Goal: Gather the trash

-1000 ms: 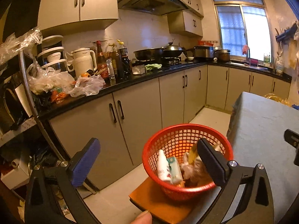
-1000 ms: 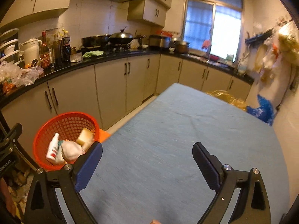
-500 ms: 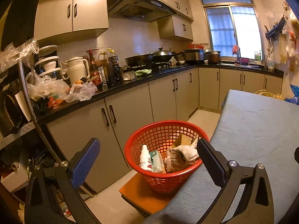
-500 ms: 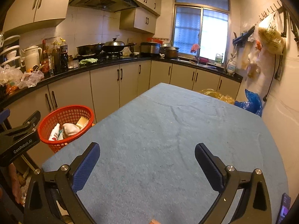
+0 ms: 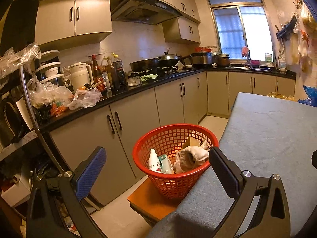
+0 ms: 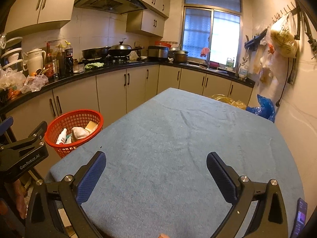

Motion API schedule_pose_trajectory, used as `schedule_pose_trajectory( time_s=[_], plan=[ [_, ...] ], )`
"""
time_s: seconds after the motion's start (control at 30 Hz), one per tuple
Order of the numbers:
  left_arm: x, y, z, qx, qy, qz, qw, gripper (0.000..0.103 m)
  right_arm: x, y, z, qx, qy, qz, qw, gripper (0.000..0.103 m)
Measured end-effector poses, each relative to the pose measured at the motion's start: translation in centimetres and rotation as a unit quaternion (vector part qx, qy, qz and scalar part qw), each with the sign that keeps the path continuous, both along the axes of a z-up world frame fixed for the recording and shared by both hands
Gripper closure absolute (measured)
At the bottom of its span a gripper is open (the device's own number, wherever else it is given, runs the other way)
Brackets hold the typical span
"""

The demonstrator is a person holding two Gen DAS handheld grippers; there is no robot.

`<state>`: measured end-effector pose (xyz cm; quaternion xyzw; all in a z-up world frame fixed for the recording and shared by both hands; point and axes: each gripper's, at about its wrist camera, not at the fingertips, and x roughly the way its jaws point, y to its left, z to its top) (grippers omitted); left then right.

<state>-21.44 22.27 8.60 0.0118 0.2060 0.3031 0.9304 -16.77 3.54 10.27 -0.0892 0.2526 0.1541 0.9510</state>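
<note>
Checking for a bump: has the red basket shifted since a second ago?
Cannot tell. The red basket sits on the same orange stool by the table; the framing changed with the cameras.

This is a lived-in home kitchen: beige cabinets (image 6: 111, 91) run along the left and far walls under a black countertop (image 6: 118, 66), with a range hood (image 6: 108, 1) above a gas stove carrying a wok (image 6: 120, 49) and pans. Sauce bottles (image 6: 59, 59), a white kettle (image 6: 36, 60) and plastic bags (image 5: 83, 98) crowd the near left counter, and a sink tap sits below the far window (image 6: 212, 35). A blue-covered table (image 6: 188, 138) fills the middle, and bagged food (image 6: 283, 39) hangs from hooks on the right wall
</note>
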Motion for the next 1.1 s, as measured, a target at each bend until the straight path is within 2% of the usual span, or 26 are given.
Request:
schedule_pose_trajectory(
  time_s=[0.47,1.1],
  plan=[
    [-1.0,-0.2,0.3,-0.007,-0.015,-0.011,0.9998,0.000,-2.3,0.0,0.7,-0.021,-0.015,-0.016,1.000,0.000],
    [-1.3,-0.7,0.6,-0.004,-0.021,-0.015,0.9997,0.000,-2.2,-0.1,0.8,-0.021,-0.009,-0.022,0.999,0.000]
  ],
)
